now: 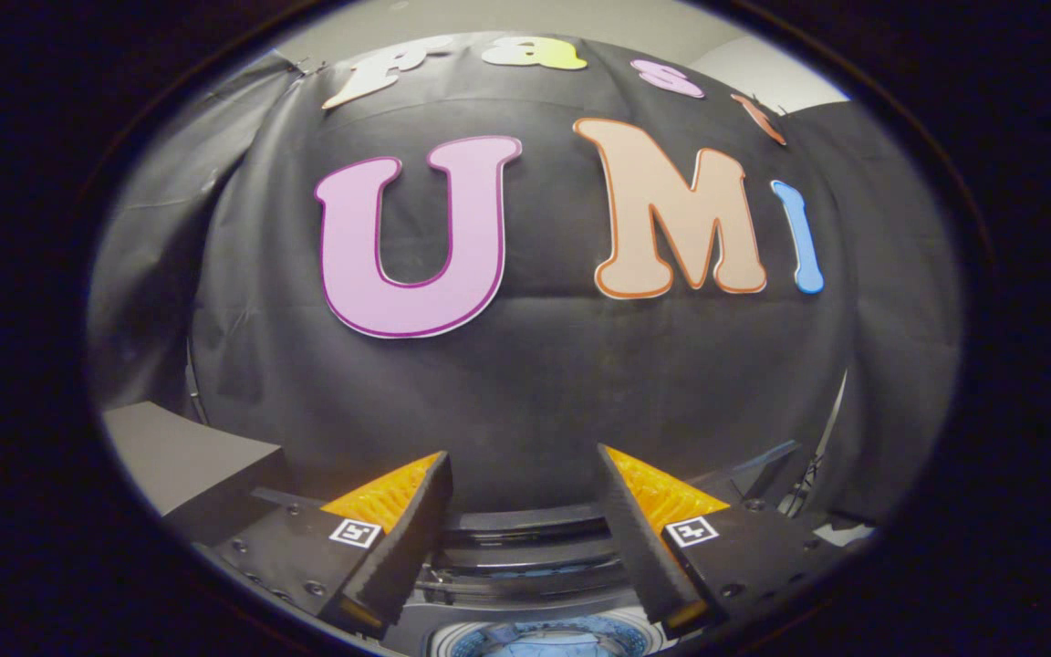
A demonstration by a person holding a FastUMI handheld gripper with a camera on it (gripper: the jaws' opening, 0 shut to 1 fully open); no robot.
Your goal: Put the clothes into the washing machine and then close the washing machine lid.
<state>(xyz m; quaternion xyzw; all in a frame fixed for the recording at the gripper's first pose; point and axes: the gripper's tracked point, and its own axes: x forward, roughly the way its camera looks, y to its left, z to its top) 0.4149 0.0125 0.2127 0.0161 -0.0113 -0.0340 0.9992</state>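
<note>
The gripper (524, 474) is held with its fingers spread apart and nothing clasped between them. The washing machine (530, 584) is seen below and between the fingers, at six o'clock from the fingertips, its drum opening (539, 641) showing bluish. A dark grey box (183, 456) stands at nine o'clock of the left finger. The black cloth wall (525, 383) rises beyond the fingers.

The gripper (522, 474) hangs with its two fingers spread apart and nothing between them. Below and just ahead of the fingers, at 6 o'clock, sits the washing machine (530, 584), its drum opening (535, 641) facing up. The cloth wall (535, 383) stands behind the machine at 12 o'clock. A box (188, 456) sits at 9 o'clock, beside the machine.
</note>
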